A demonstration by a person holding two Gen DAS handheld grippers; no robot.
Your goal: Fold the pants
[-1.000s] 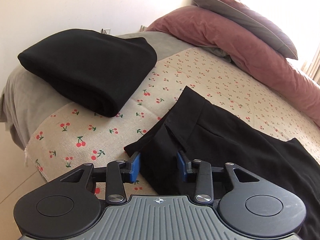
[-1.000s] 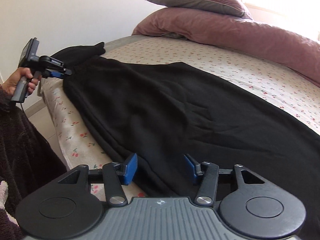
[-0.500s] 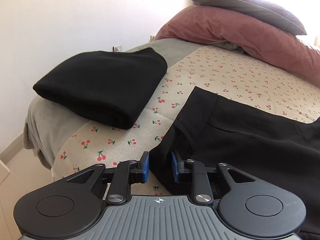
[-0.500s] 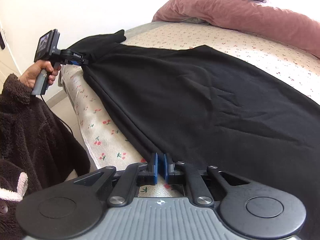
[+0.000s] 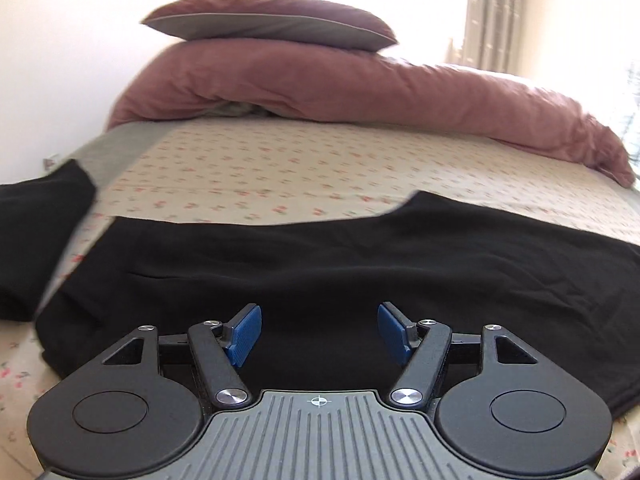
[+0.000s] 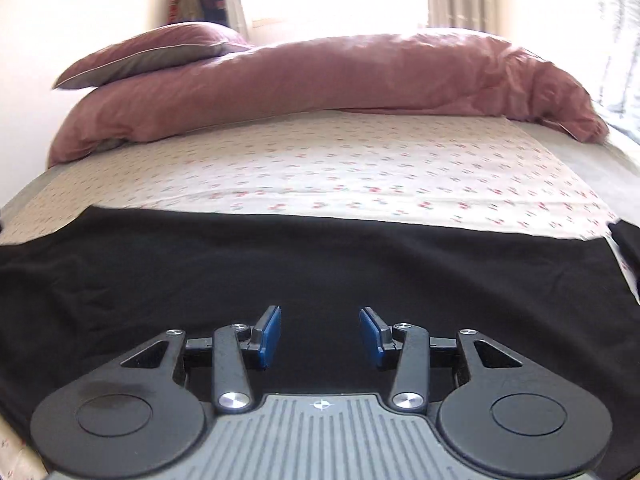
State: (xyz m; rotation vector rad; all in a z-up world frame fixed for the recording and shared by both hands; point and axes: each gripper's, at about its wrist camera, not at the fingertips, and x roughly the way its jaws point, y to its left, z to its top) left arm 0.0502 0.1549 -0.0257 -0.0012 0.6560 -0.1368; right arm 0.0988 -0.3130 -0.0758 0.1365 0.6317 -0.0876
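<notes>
Both swung to face the bed square-on, the left hand-held gripper (image 5: pixel 319 330) and right hand-held gripper (image 6: pixel 320 336) have just spread empty, pants (image 5: pixel 360 264) lying long-axis left-to-right just beyond both.

The pants (image 5: pixel 360 256) are black, of soft matte cloth, and lie flat across the near part of the bed — a wide dark band running from side to side in both wrist views. In the left view one end shows a straight edge and a faint slit-like seam near it, and the far edge rises in a shallow step. In the right view the far edge runs almost straight — the cloth looks smooth.
</notes>
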